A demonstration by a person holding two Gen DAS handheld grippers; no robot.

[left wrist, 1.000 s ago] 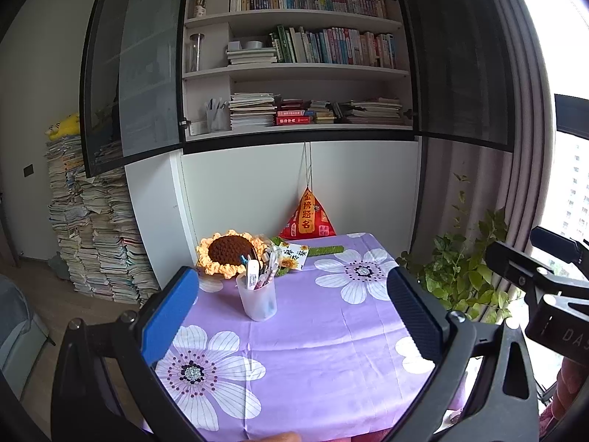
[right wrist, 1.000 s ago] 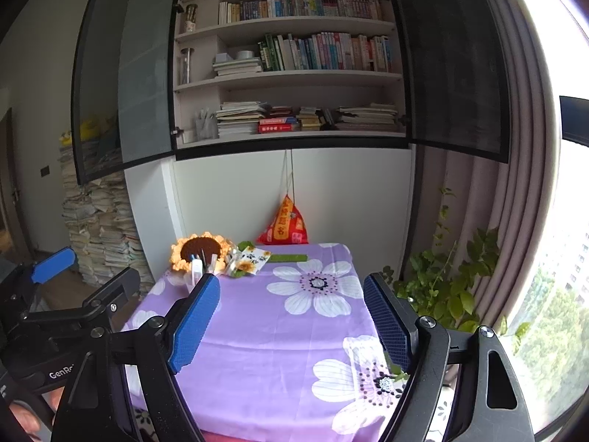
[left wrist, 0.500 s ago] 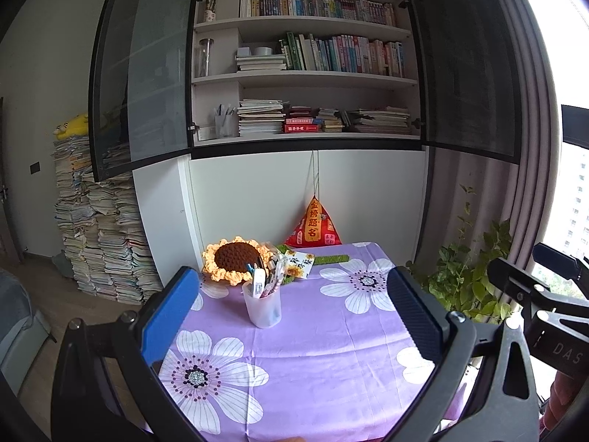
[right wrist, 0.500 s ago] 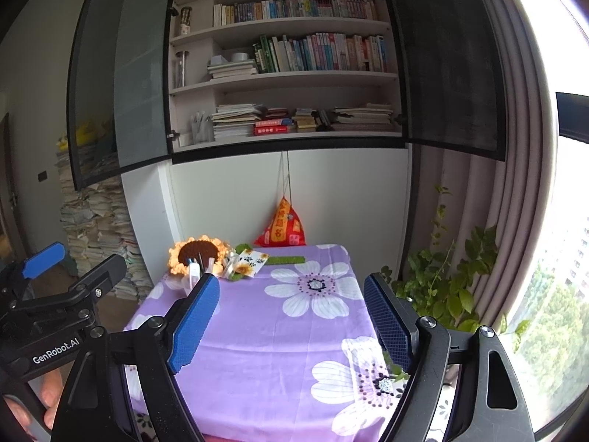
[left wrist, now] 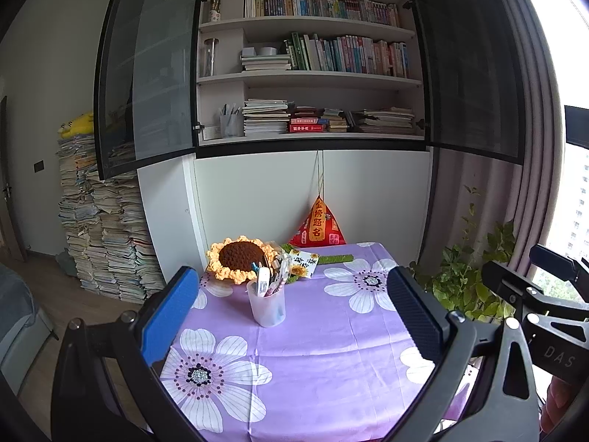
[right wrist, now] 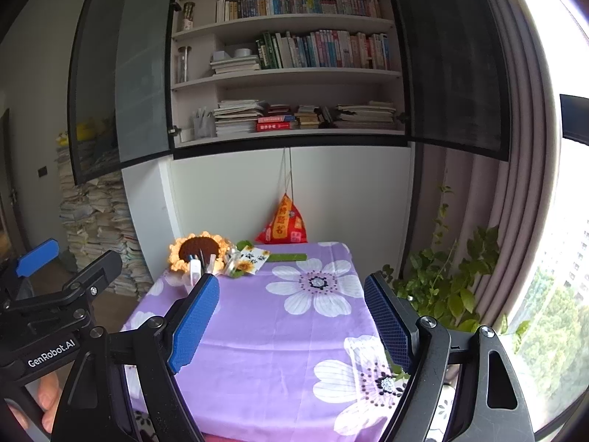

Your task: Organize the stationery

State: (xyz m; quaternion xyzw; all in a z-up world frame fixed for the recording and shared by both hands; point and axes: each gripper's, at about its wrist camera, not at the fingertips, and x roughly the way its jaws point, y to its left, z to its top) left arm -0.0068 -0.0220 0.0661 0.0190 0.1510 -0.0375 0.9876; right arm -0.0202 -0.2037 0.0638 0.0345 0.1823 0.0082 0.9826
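Centre and lower frame: bare purple tablecloth point(left wrist: 331, 350), open for passage;
Middle, left of centre: pen cup point(left wrist: 267, 304) standing alone, clear all round;
Behind cup: crochet sunflower point(left wrist: 239, 258), card point(left wrist: 303, 262), red pouch point(left wrist: 318, 223) crowding the far edge;
Right edge: plant point(left wrist: 475, 280) beside the table

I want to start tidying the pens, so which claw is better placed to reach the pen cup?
Probably left. The pen cup sits between the open left claw; from the right claw it is off to the left.
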